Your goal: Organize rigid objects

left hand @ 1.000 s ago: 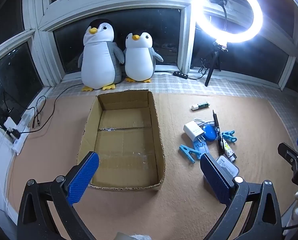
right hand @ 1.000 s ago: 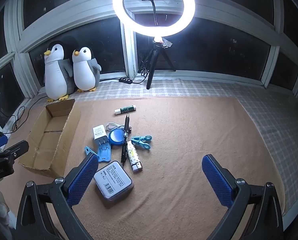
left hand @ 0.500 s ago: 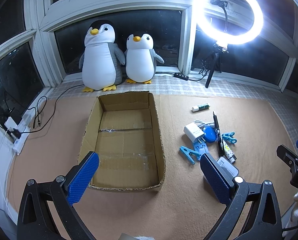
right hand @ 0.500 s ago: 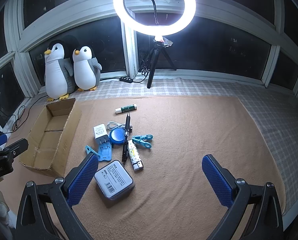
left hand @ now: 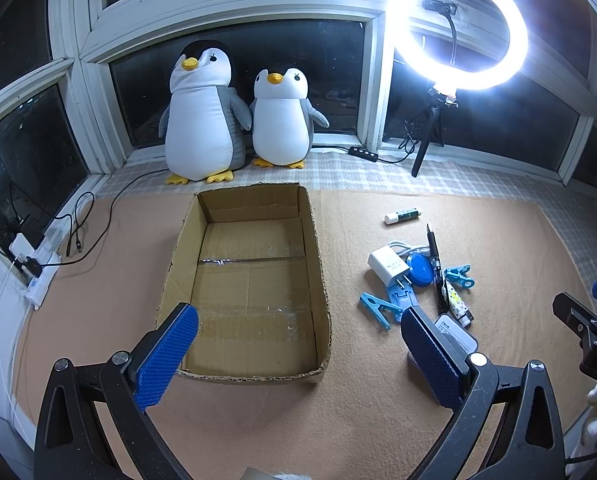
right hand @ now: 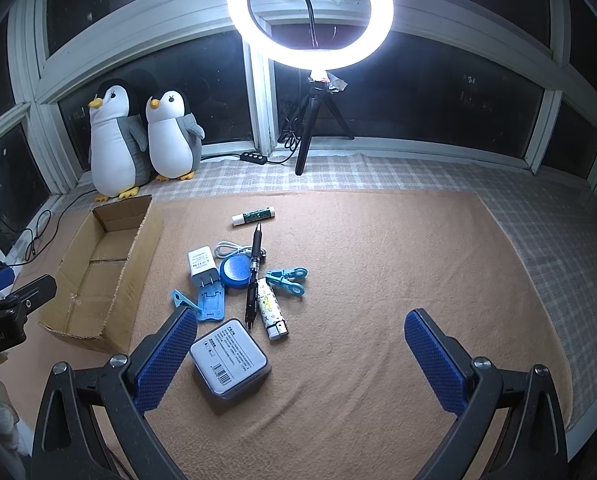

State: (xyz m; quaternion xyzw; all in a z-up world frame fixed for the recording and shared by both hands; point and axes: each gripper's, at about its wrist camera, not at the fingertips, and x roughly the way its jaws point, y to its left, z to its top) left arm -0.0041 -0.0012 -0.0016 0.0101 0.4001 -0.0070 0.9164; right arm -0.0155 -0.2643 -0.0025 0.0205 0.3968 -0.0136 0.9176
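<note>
Writing first: the grey rounded-square case with a white printed label (right hand: 229, 360) carries small text and a barcode, too small to read. The white wall charger plug (right hand: 201, 262) has grey print on its face, also illegible. On the black body of the left tool seen at the edge of the right wrist view, the letters "Robot.AI" can just be made out.

Right tool (right hand: 301, 356) is spread wide, blue pads apart and nothing between them. The grey case lies on the tan carpeted surface (right hand: 378, 280) just beside its left pad, touching or nearly so, I cannot tell which. Ahead of the case sits the cluster: a white patterned lighter (right hand: 271, 307), a black pen (right hand: 253, 276) lying across the round blue disc (right hand: 236, 271), a blue folding phone stand (right hand: 211, 300) below the charger, two light blue clothes pegs (right hand: 287, 279) (right hand: 180, 299), and a white coiled cable (right hand: 228, 247). A white and green tube (right hand: 253, 216) lies apart, farther back.

Left tool (left hand: 298, 354) is also wide open, holding nothing. The open brown cardboard box (left hand: 318, 264) sits straight ahead of it, near edge between the pads. The cluster lies right of the box, with the grey case partly hidden behind the left tool's right pad.

Behind stand two plush penguins (left hand: 202, 120) and a lit ring light on a tripod (left hand: 456, 28).
</note>
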